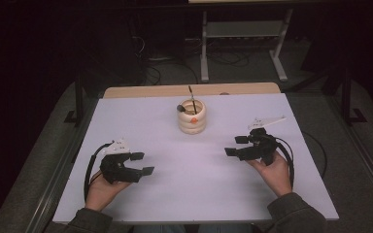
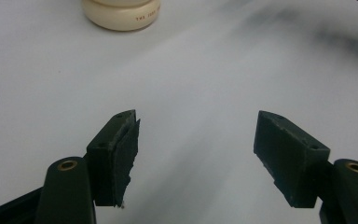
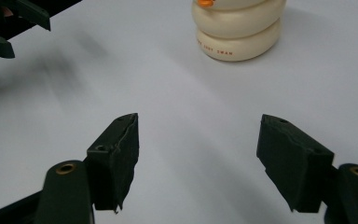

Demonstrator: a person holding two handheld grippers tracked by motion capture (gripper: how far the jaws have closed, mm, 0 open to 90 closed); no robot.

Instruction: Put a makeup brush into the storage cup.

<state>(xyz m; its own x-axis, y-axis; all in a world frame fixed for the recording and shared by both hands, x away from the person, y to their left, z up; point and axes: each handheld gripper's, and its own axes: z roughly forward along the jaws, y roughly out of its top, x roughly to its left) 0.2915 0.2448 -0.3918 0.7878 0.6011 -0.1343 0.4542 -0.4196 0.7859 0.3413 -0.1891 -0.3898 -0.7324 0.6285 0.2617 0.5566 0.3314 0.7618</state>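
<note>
A cream ribbed holder (image 1: 192, 117) stands upright at the middle back of the white table (image 1: 189, 184), with a dark pen-like stick (image 1: 192, 100) rising from it and an orange spot on its front. My left gripper (image 1: 145, 163) rests low at the front left, open, nothing between its jaws. My right gripper (image 1: 236, 146) is at the front right, open and empty too, pointing left. The holder's base (image 2: 121, 14) lies far ahead in the left gripper view, whose gripper (image 2: 196, 149) gapes wide. In the right gripper view the holder (image 3: 237, 30) stands far beyond the open right gripper (image 3: 198, 149).
A wooden strip (image 1: 189, 90) runs along the table's far edge. Beyond it stands a grey metal frame (image 1: 243, 43) on the dark floor, with cables around it. The other hand's gripper (image 3: 14, 18) shows at the upper left of the right gripper view.
</note>
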